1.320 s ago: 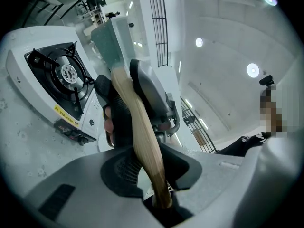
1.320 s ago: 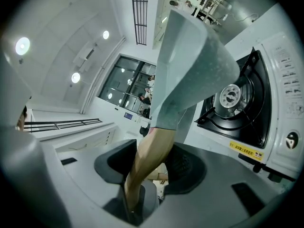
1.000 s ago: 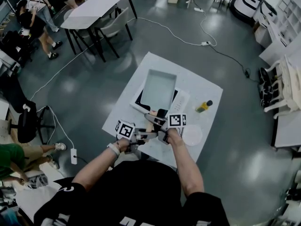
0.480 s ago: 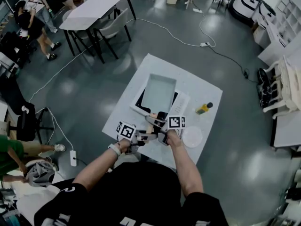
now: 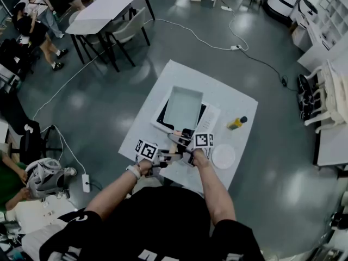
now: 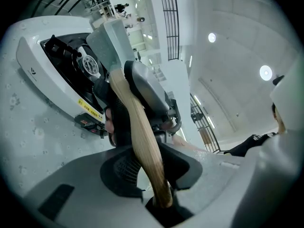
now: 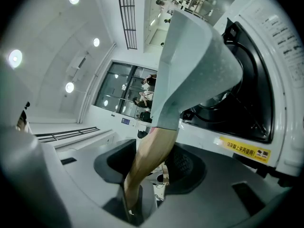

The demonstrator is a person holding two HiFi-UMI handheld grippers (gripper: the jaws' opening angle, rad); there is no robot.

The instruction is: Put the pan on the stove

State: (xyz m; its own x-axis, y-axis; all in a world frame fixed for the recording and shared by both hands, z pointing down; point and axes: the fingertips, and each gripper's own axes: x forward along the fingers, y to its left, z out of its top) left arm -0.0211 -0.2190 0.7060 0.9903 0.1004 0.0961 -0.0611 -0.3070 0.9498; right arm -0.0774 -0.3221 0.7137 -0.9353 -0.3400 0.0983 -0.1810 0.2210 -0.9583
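A square grey pan point(image 5: 183, 107) with a wooden handle point(image 5: 175, 144) is over the white stove point(image 5: 210, 117) with its black glass top, on the white table point(image 5: 231, 98). Whether it rests on the glass I cannot tell. My left gripper point(image 5: 165, 157) is shut on the handle's near end. My right gripper point(image 5: 186, 145) is shut on the handle closer to the pan. In the left gripper view the handle point(image 6: 140, 137) runs up between the jaws to the pan point(image 6: 110, 39) over the stove point(image 6: 33, 63). In the right gripper view the handle point(image 7: 151, 158) leads to the pan point(image 7: 194, 70) in front of the stove point(image 7: 273, 94).
A small yellow bottle point(image 5: 235, 123) and a round white plate point(image 5: 223, 156) sit on the table right of the stove. A cable point(image 5: 239, 50) crosses the grey floor beyond. Tables and chairs point(image 5: 111, 20) stand at the far left, with people nearby.
Pan, handle and both grippers keep nearly the same place over the stove. A person at the lower left edge has shifted.
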